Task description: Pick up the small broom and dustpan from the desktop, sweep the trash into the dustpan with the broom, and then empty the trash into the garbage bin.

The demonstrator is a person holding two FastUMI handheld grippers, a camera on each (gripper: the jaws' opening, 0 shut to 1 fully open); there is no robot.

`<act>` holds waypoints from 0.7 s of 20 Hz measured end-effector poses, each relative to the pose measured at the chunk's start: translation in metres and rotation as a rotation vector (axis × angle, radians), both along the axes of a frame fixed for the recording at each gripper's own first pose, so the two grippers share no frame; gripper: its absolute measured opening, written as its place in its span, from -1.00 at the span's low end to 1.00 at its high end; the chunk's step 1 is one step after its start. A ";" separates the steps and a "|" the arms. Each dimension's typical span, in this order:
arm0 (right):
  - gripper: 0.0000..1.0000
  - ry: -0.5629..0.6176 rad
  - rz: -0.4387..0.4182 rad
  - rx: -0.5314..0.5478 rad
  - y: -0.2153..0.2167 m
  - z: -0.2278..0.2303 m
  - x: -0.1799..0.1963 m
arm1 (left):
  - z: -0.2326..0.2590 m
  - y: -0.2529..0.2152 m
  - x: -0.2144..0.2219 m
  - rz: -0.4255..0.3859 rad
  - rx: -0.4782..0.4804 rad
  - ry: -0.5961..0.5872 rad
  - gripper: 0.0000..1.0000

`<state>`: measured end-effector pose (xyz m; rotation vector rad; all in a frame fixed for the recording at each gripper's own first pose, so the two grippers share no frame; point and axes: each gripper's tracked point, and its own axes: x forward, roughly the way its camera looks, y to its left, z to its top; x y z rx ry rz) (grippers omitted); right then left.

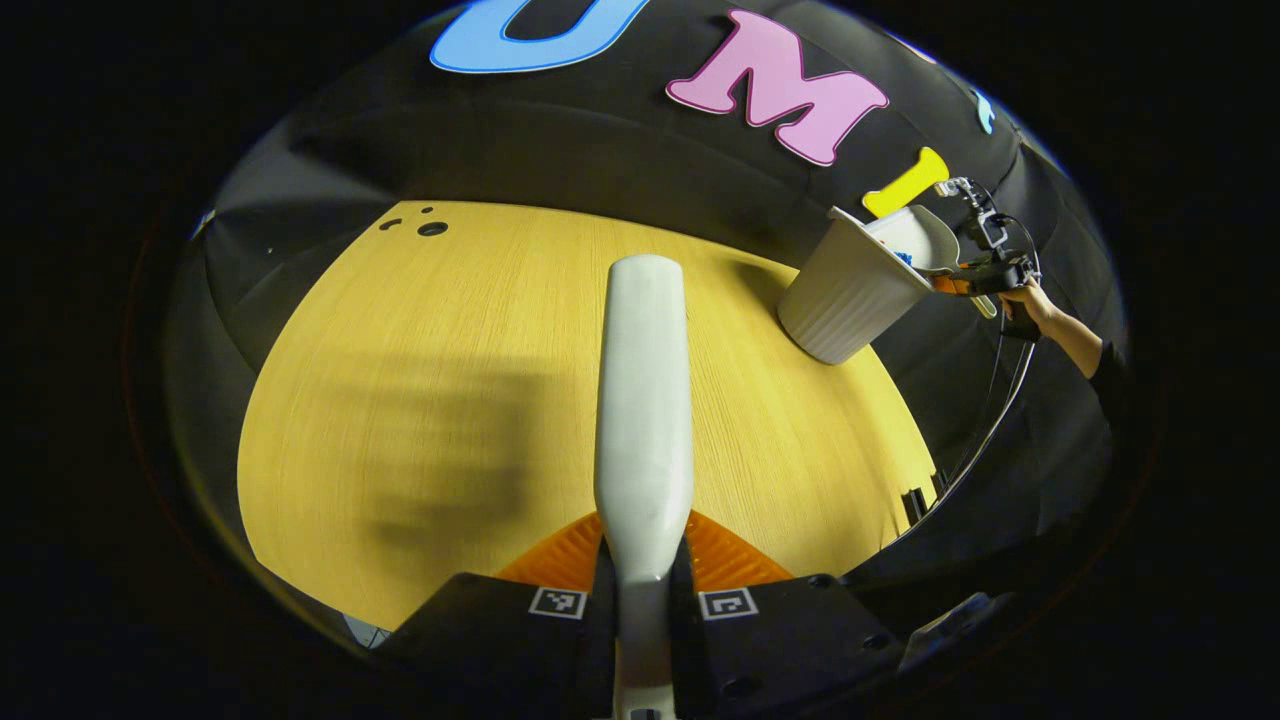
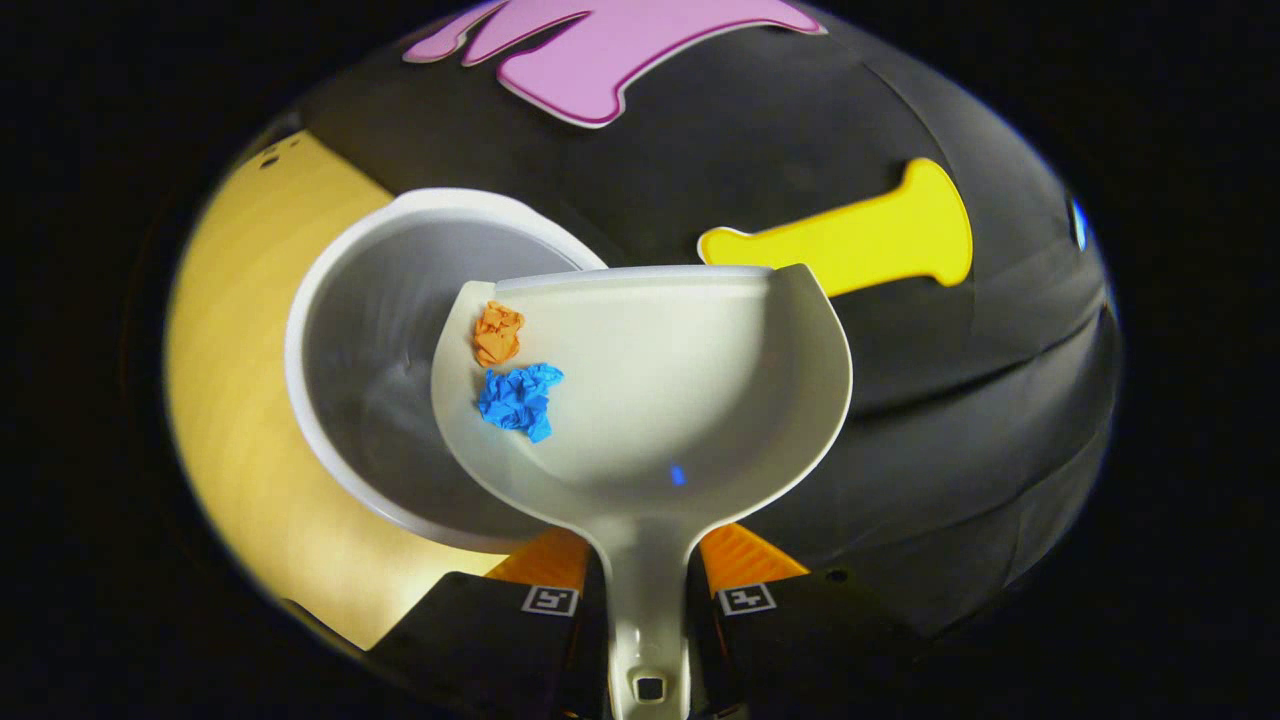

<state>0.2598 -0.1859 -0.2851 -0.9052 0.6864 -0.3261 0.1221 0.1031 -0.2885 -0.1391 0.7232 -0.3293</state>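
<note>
The right gripper (image 2: 645,585) clamps its orange ribbed fingers (image 2: 745,555) on the narrow handle of the white plastic dustpan (image 2: 660,400), gripping low so the wide scoop projects forward and can be tilted like a ladle. In the right gripper view the scoop hangs over the open mouth of the white ribbed round garbage bin (image 2: 350,340), which sits toward nine o'clock of the pan; the pan's left edge overlaps the bin's rim so that whatever slides off should fall inside, not onto the yellow wood-grain desktop (image 2: 230,400). Two pieces of trash lie at the pan's ten o'clock side: a crumpled orange paper scrap (image 2: 497,333) and, just below it, a crumpled blue paper scrap (image 2: 520,400). They sit on the side nearest the bin, which suggests the pan is rolled that way, but neither has left it yet; emptying looks begun, not finished.

The left gripper (image 1: 643,570) is closed on the pale grey-white plastic broom (image 1: 643,400), whose long body points to twelve o'clock above the desktop, held away from the bin, presumably to stay out of the pour. In the left gripper view the bin stands at two o'clock near the desktop's far edge, with the dustpan over it and a hand (image 1: 1025,305) holding the right gripper beyond.
</note>
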 end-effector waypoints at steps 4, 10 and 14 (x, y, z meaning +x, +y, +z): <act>-0.29 0.096 0.110 -0.250 -0.011 0.019 0.014 | -0.007 0.005 -0.003 0.007 0.015 0.011 -0.47; -0.29 0.164 0.210 -0.515 -0.020 0.052 0.015 | -0.013 0.011 0.000 0.047 -0.004 0.030 -0.47; -0.29 0.179 0.218 -0.580 -0.012 0.053 0.010 | -0.014 0.012 -0.003 0.068 -0.011 0.040 -0.47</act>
